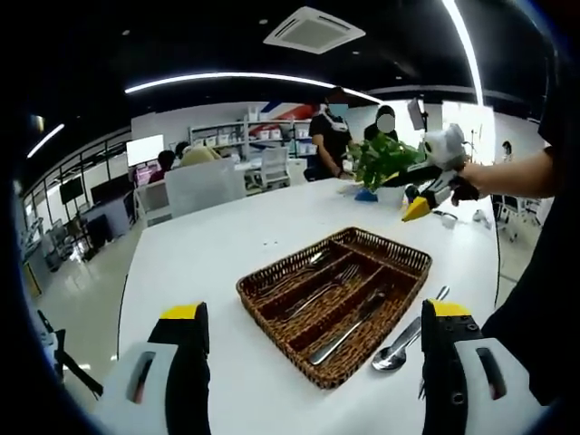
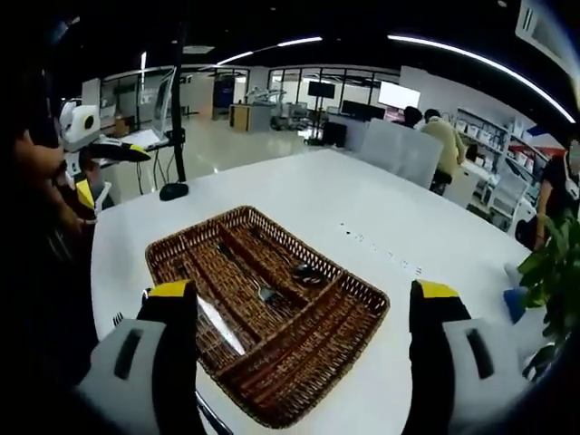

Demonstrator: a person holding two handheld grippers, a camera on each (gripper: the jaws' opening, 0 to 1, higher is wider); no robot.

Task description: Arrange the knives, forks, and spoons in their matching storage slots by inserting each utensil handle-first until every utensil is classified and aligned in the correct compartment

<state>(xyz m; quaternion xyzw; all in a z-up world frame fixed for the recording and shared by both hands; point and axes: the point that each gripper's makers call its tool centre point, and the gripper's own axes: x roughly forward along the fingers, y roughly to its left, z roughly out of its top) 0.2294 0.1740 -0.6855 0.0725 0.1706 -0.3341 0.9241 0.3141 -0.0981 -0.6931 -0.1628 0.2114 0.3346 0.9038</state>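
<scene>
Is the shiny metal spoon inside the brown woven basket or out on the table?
Out. The shiny metal spoon lies on the white table, beside the brown woven basket.

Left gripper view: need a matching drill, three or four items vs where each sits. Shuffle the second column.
Items:
1. spoon
2. potted plant
3. forks
4. left gripper

Places:
A. inside the wicker tray
B. far end of the white table
C. open, empty, near the tray
D. on the table beside the tray

Pairs: 1-D, 2-B, 3-A, 4-C
</scene>
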